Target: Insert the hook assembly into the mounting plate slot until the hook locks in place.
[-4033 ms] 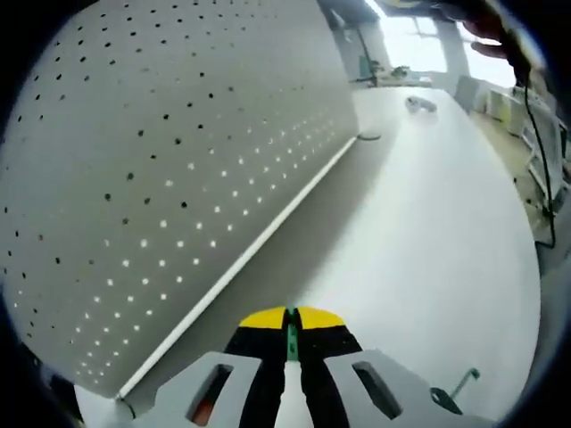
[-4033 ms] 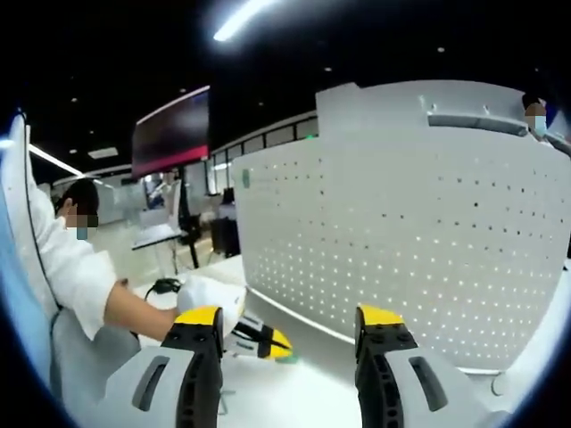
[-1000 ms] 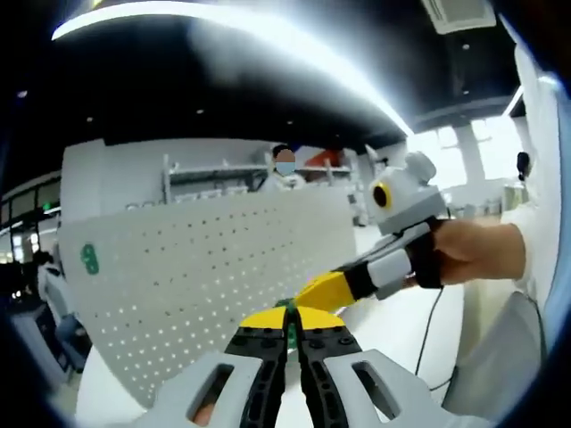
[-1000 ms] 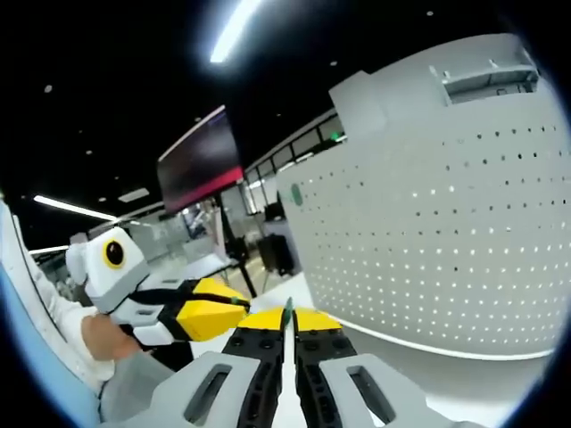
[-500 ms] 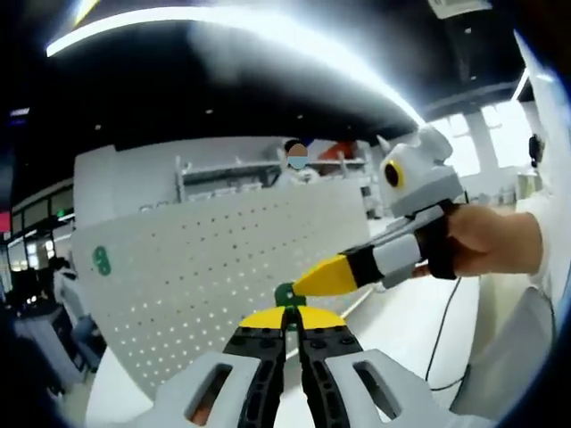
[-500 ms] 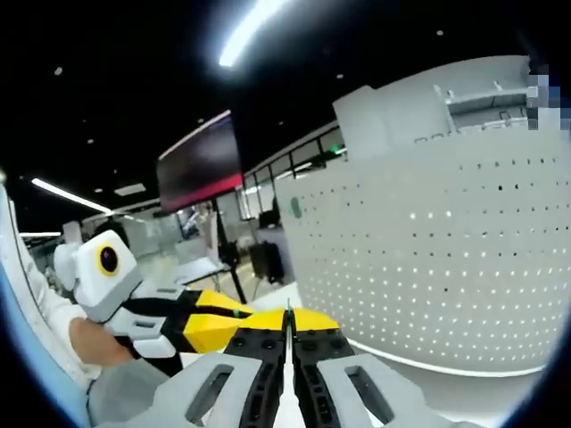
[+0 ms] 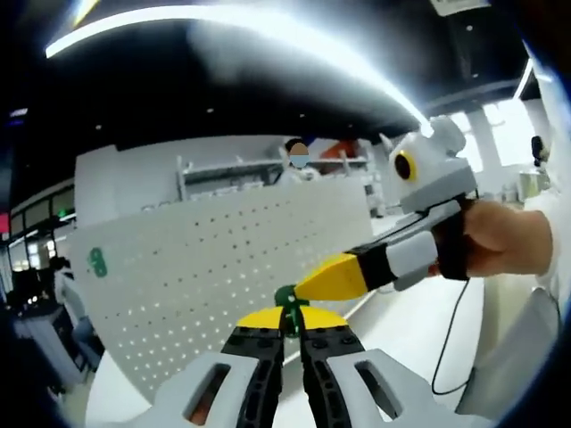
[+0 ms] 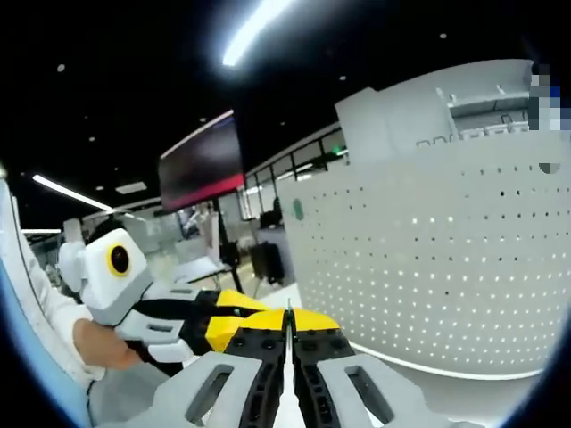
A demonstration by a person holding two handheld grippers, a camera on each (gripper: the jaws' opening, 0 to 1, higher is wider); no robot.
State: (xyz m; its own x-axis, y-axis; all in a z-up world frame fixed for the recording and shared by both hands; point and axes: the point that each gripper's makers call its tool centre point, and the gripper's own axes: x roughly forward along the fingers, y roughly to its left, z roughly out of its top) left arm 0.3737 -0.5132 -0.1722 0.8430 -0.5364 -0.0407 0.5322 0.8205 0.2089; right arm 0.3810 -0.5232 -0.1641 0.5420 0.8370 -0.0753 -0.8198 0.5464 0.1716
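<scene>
Pegboard (image 7: 205, 267) behind hook (image 7: 287, 299) (upright) — table (image 7: 401, 330) below

A: Overhead — long ceiling light strip (image 7: 268, 36), bright. Dark wall screen (image 8: 201, 162) with a red lower band, far left in the right gripper view.

B: Noted. White table (image 7: 401, 330) below. Black cable (image 7: 451, 334) hanging over it. Shelving (image 7: 232, 169) behind.

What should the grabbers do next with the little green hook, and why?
Probably carry the green hook toward the white pegboard. Both the left gripper and the right gripper pinch it in the air, and it isn't in any hole yet.
</scene>
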